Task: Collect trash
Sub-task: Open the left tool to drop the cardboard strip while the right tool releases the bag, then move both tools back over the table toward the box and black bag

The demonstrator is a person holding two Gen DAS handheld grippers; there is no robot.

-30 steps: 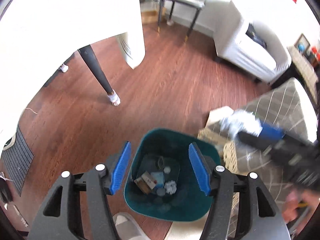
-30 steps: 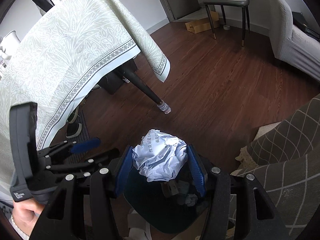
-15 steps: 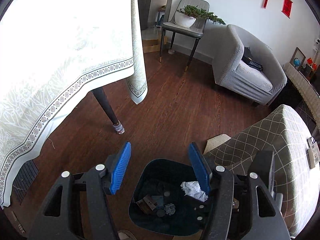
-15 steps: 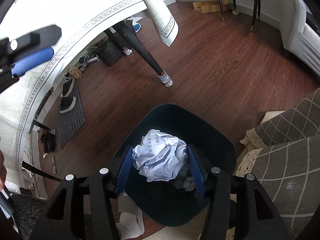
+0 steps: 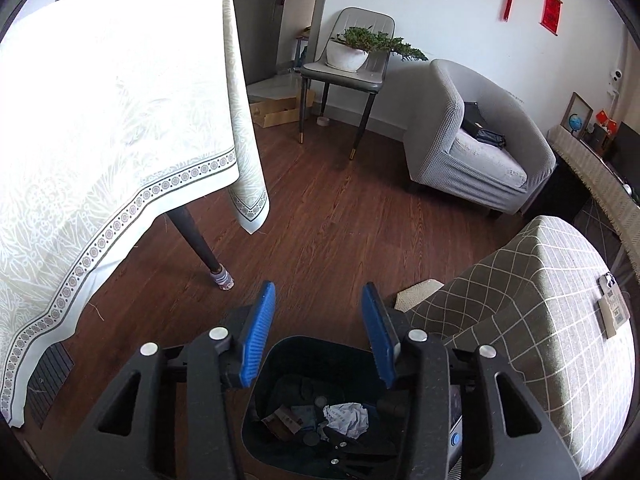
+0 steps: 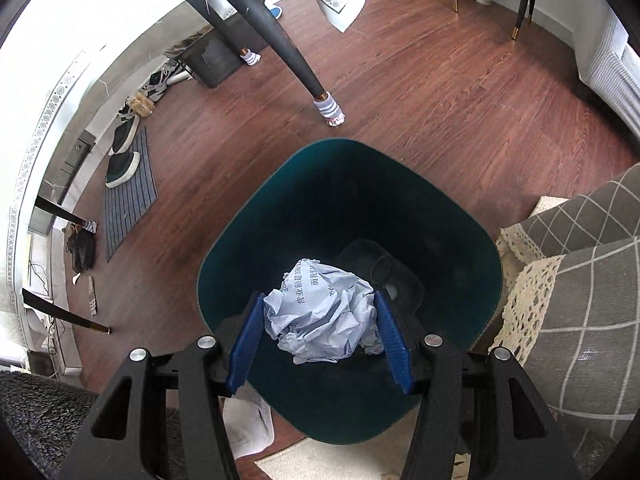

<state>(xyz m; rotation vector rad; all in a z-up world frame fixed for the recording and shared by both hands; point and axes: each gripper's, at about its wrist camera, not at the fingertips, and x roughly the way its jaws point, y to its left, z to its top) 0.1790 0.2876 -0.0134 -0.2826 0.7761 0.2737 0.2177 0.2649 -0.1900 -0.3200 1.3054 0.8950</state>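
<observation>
Now your right tool (image 6: 320, 332) has the crumpled paper ball (image 6: 322, 314) clamped between its blue pads, and it hangs just inside the mouth of the teal trash bin (image 6: 280, 184), so this piece is as good as delivered but not yet let go. At the bottom of the bin, the left wrist view shows another crumpled paper wad (image 5: 347, 419) lying among small scraps, so some trash is already collected. What is left for this piece, as I judge it, is only to part the pads and let the ball drop; whether more trash waits elsewhere in the room these views do not show. Your left tool (image 5: 320, 336) is empty, its pads apart with nothing between them, above the bin's near side. Compared with a second ago, your right tool has sunk from above the rim to within the opening and its jaws have just been easing wider, though the paper is still between them. Your left tool has lifted away from the bin and its jaws have just been narrowing on nothing.
</observation>
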